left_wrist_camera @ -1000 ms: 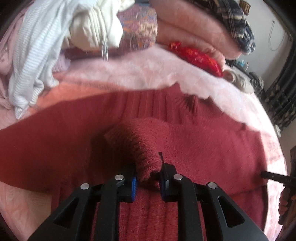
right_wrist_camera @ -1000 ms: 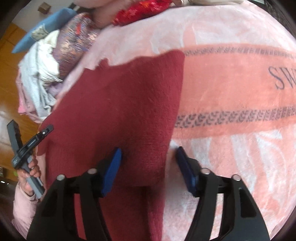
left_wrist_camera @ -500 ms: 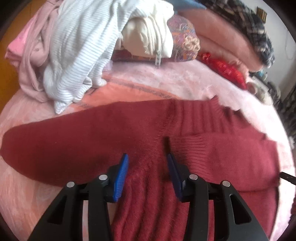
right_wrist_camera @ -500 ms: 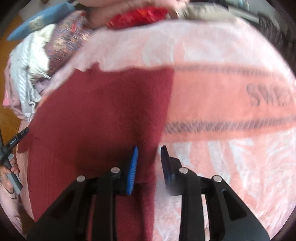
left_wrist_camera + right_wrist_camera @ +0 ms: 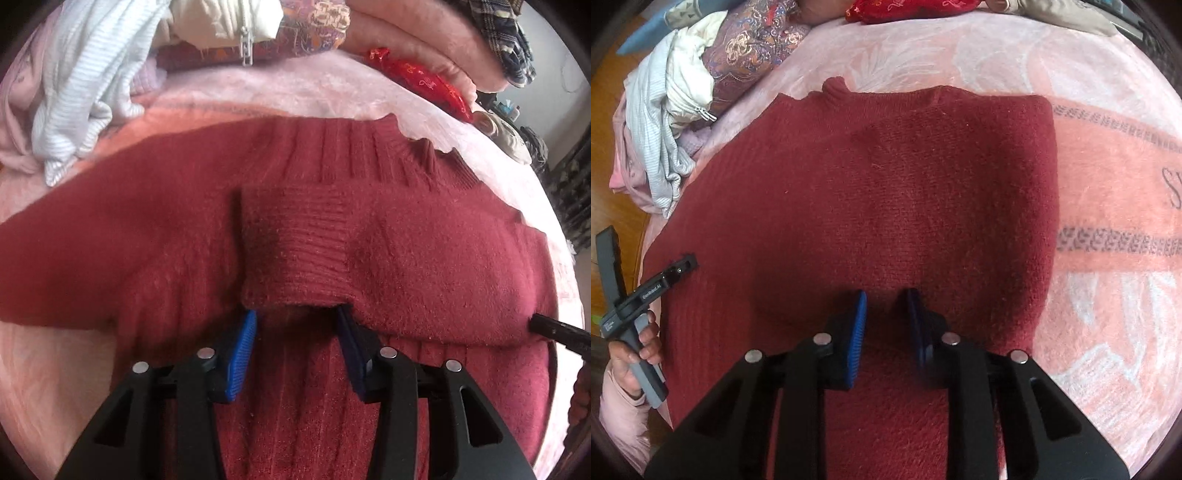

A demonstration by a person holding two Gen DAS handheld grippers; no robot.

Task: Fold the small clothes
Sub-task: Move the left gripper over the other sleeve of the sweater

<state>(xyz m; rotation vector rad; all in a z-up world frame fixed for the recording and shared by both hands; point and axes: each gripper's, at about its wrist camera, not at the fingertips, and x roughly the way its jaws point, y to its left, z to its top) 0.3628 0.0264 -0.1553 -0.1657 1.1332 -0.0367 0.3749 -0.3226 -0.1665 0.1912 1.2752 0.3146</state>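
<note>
Sweater (image 5: 886, 192) is spread flat on pink blanket (image 5: 1108, 166), one sleeve folded across the chest with its ribbed cuff (image 5: 295, 254) seen just ahead of left gripper (image 5: 297, 332). Left gripper is held spread, nothing pinched; right gripper (image 5: 884, 321) is parted narrowly over the knit, nothing gripped. Clothes pile (image 5: 81, 81) is seen beyond the collar.

You can read little: large dark letters on the pink blanket (image 5: 1115, 206), cut at the right edge, start "S"; the left gripper's (image 5: 687, 263) white print is too small.
</note>
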